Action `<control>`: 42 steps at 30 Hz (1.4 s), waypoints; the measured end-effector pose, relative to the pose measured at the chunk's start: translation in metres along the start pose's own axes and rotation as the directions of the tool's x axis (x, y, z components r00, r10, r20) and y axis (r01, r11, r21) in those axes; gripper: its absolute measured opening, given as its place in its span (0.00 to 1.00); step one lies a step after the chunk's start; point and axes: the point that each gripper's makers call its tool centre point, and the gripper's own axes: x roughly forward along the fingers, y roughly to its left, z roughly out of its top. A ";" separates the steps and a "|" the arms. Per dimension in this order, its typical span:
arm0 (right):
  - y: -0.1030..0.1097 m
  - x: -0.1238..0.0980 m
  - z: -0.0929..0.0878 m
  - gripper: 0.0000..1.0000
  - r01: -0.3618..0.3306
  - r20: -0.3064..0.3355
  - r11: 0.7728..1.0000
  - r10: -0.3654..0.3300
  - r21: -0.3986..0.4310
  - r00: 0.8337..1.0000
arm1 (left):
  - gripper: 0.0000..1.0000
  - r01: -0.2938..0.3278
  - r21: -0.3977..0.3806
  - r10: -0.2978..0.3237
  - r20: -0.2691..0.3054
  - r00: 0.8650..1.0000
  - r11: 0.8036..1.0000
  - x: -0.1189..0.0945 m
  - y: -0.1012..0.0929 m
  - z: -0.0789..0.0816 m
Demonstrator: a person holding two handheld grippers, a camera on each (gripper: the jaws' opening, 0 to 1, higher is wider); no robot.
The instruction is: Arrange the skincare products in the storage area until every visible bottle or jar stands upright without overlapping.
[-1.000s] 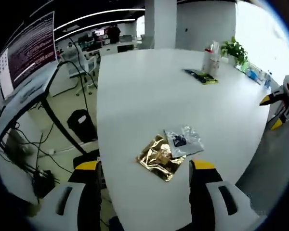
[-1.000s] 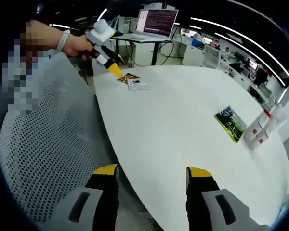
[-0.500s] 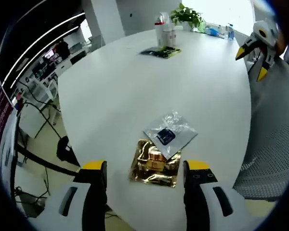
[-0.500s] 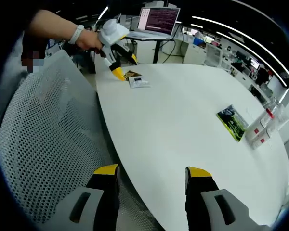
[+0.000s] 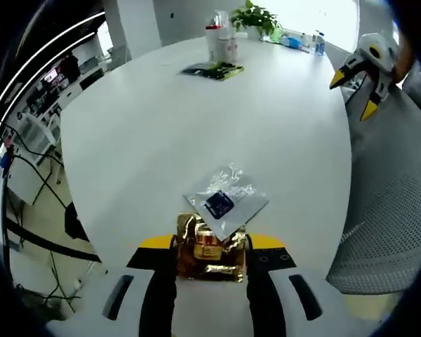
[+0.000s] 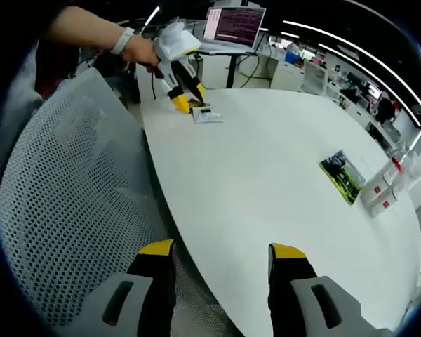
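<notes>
- Left gripper view: the left gripper point(image 5: 210, 246) has its jaws on either side of the gold foil sachet point(image 5: 209, 250), their yellow tips against its two edges; whether they actually press it cannot be told
- Just beyond the tips, a clear plastic sachet point(image 5: 226, 198) with a dark label lies overlapping the far edge of the gold one, on the white table point(image 5: 161, 133)
- Well ahead, near the far end of the table, a green-and-black packet point(image 5: 212, 69) lies flat; just behind it a clear holder of tubes with red caps point(image 5: 221, 41) stands, and past that a potted plant point(image 5: 256, 15); these are too small to say which tubes are upright
- To the right of the jaws and far off, the right gripper point(image 5: 352, 90) hangs over a mesh chair point(image 5: 386, 210), its yellow tips spread
- Right gripper view: the right gripper point(image 6: 215, 254) has its jaws apart with nothing between them, over the table's near edge and the chair's mesh back
- Far ahead and left of the jaws, a hand point(image 6: 142, 49) wearing a watch holds the left gripper down at the two sachets; the laptop point(image 6: 233, 28) behind it shows here
- Ahead to the right, the green packet and the tube holder sit near the table's edge
</notes>
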 end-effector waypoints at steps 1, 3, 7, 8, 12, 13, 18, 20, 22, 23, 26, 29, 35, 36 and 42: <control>0.000 0.000 0.000 0.48 -0.001 -0.001 1.000 0.001 -0.001 1.000 | 0.32 -0.005 -0.003 0.005 -0.005 1.000 1.000 0.000 0.000 0.000; 0.001 0.000 -0.001 0.48 -0.002 -0.003 1.000 0.002 -0.001 1.000 | 0.32 -0.022 -0.010 0.022 -0.022 1.000 1.000 0.000 -0.001 0.001; 0.000 0.001 -0.001 0.48 -0.002 -0.004 1.000 0.001 -0.002 1.000 | 0.32 -0.037 -0.032 0.036 -0.022 0.999 0.999 -0.001 -0.004 0.001; 0.000 0.001 -0.001 0.48 -0.001 -0.005 1.000 0.001 -0.003 1.000 | 0.32 -0.041 -0.031 0.041 -0.022 0.999 0.999 -0.003 -0.006 0.002; 0.001 0.001 -0.001 0.48 -0.001 -0.001 1.000 0.001 -0.002 1.000 | 0.30 -0.089 -0.033 0.088 -0.019 0.996 0.995 -0.011 -0.002 0.003; 0.000 0.001 0.000 0.48 0.000 0.000 1.000 0.000 -0.002 1.000 | 0.30 -0.106 -0.052 0.105 -0.018 0.994 0.993 -0.015 0.001 0.003; 0.000 0.000 0.001 0.48 0.003 0.006 1.000 -0.003 0.000 1.000 | 0.00 -0.213 -0.166 0.209 -0.044 0.977 0.963 -0.041 0.015 -0.011; 0.000 0.000 0.001 0.48 0.004 0.004 1.000 -0.004 -0.004 1.000 | 0.01 -0.135 -0.184 0.143 0.033 0.989 0.974 -0.035 0.003 -0.001; 0.001 0.000 0.002 0.48 0.002 0.008 1.000 -0.002 -0.005 1.000 | 0.06 -0.157 -0.110 0.156 -0.017 0.988 0.981 -0.034 0.003 -0.013; 0.001 0.000 0.002 0.48 0.003 0.008 1.000 -0.003 -0.007 1.000 | 0.11 -0.163 -0.079 0.163 -0.017 0.987 0.983 -0.033 0.004 -0.015; 0.000 -0.001 0.002 0.48 0.009 0.012 1.000 -0.008 -0.007 1.000 | 0.27 -0.181 -0.114 0.183 0.005 0.983 0.977 -0.036 0.011 -0.015; -0.001 -0.002 0.003 0.48 0.014 0.018 1.000 -0.014 -0.010 1.000 | 0.43 -0.227 -0.136 0.231 0.019 0.973 0.964 -0.038 0.025 -0.012; -0.003 -0.003 0.002 0.48 0.026 0.016 0.999 -0.026 -0.024 1.000 | 0.65 -0.206 -0.086 0.205 -0.023 0.979 0.975 -0.026 0.046 -0.017; -0.003 -0.002 0.003 0.48 0.028 0.017 0.999 -0.028 -0.027 0.999 | 0.65 -0.187 -0.103 0.185 -0.027 0.982 0.977 -0.024 0.046 -0.017; -0.004 -0.003 0.003 0.48 0.033 0.017 0.999 -0.032 -0.029 0.999 | 0.67 -0.133 -0.028 0.131 -0.069 0.989 0.991 -0.011 0.049 -0.015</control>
